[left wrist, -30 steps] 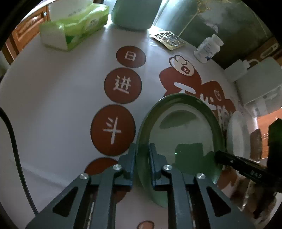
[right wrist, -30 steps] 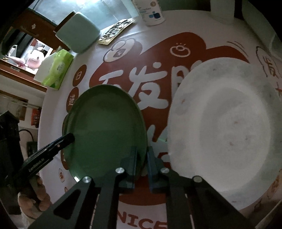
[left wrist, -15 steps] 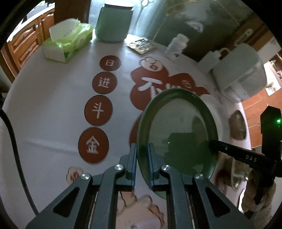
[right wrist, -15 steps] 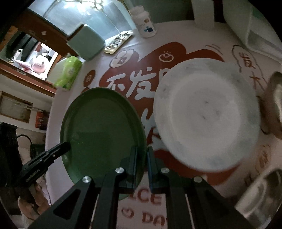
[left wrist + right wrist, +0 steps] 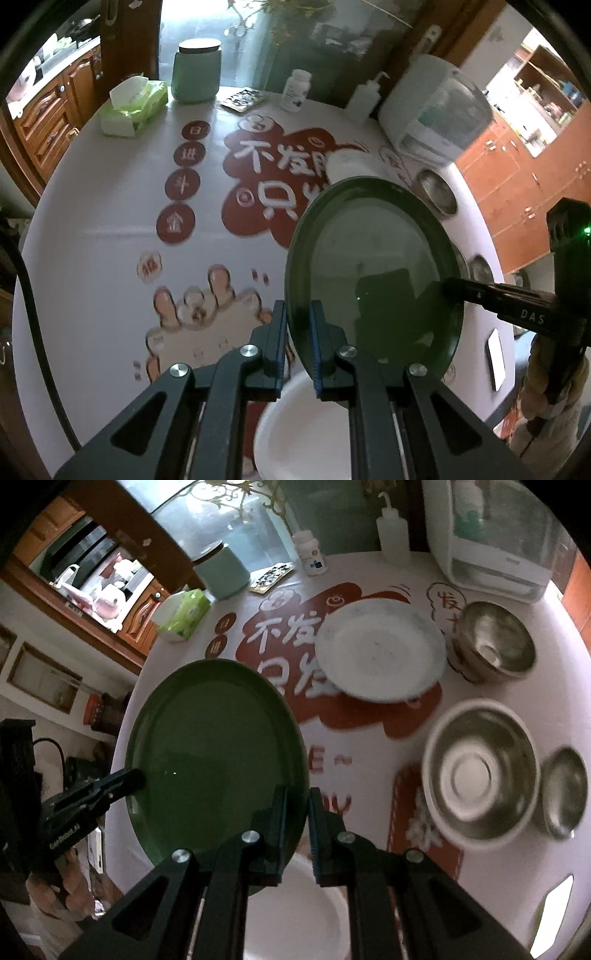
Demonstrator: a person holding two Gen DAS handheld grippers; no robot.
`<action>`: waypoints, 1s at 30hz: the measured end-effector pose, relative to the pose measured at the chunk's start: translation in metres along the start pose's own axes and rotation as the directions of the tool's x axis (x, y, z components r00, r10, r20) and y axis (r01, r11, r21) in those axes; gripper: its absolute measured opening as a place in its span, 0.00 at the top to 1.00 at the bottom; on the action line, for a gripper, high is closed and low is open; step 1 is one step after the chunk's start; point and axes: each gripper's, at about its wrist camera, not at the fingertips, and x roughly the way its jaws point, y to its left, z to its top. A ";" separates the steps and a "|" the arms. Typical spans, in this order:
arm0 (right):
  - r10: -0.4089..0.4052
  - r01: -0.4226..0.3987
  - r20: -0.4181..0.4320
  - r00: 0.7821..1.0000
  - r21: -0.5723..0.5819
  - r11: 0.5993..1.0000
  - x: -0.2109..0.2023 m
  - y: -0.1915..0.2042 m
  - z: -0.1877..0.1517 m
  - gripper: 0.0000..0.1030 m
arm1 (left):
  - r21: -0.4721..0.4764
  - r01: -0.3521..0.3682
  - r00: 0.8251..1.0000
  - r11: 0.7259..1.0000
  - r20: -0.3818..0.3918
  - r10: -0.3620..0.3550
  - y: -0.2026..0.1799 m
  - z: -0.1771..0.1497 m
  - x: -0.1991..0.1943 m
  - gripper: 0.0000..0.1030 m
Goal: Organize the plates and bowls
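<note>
While both grippers share one load, the left gripper (image 5: 297,341) has its fingers closed to a narrow gap on the near rim of the green plate (image 5: 373,273), and the right gripper (image 5: 295,821) is clamped on the opposite rim in the same fashion. Seen from the left fingers, the plate extends forward and to the right; seen from the right fingers, it extends forward and to the left. It therefore spans the gap between the two tools, each gripper appearing at the far edge in the other's view. The plate is held clear of the table, face up and slightly tilted.

Directly beneath and just behind both sets of fingertips lies a white plate (image 5: 306,904) at the near edge of the table (image 5: 92,229). A second white plate (image 5: 380,650) sits well ahead and to the right of the right fingers, nearer that hand than the left. Beyond it, further right, stand steel bowls: one large (image 5: 480,771), one small (image 5: 565,794) touching or just beside it, and one deeper (image 5: 495,638) close to the second white plate.

Judgement: the carry is mid-course. The governing relation is vertical. Should the near white plate be the stack base, the green plate needs to come back toward the wrists and descend level. Both hands are equally placed for that; uneven release risks tipping the plate.
</note>
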 end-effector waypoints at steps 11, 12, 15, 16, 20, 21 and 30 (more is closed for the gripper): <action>0.000 0.000 -0.007 1.000 -0.031 1.000 -0.004 0.000 -0.120 0.90 | -0.011 0.040 0.999 0.999 0.014 -0.040 -0.005 -0.106 -0.019 0.91; -0.001 0.001 -0.013 1.000 -0.031 1.000 0.000 -0.002 -0.129 0.90 | -0.011 0.036 0.999 0.999 0.016 -0.035 -0.004 -0.113 -0.017 0.91; -0.023 0.023 -0.023 0.999 -0.034 0.999 0.015 -0.004 -0.152 0.90 | -0.015 0.013 1.000 1.000 0.007 -0.012 -0.004 -0.138 -0.005 0.91; -0.033 0.032 -0.027 0.999 -0.039 0.999 0.021 -0.005 -0.158 0.90 | -0.013 0.004 1.000 1.000 0.005 -0.004 -0.004 -0.142 -0.002 0.91; -0.058 0.057 -0.064 0.996 -0.024 0.998 0.045 -0.011 -0.175 0.90 | -0.015 -0.048 0.999 0.999 -0.022 0.048 -0.004 -0.163 0.022 0.91; -0.062 0.061 -0.075 0.995 -0.018 0.998 0.050 -0.013 -0.178 0.90 | -0.016 -0.058 0.998 0.998 -0.032 0.057 -0.004 -0.167 0.027 0.91; -0.106 0.101 -0.119 0.987 -0.049 0.994 0.069 -0.010 -0.184 0.89 | -0.062 -0.061 0.993 0.996 -0.103 0.055 0.012 -0.184 0.056 0.91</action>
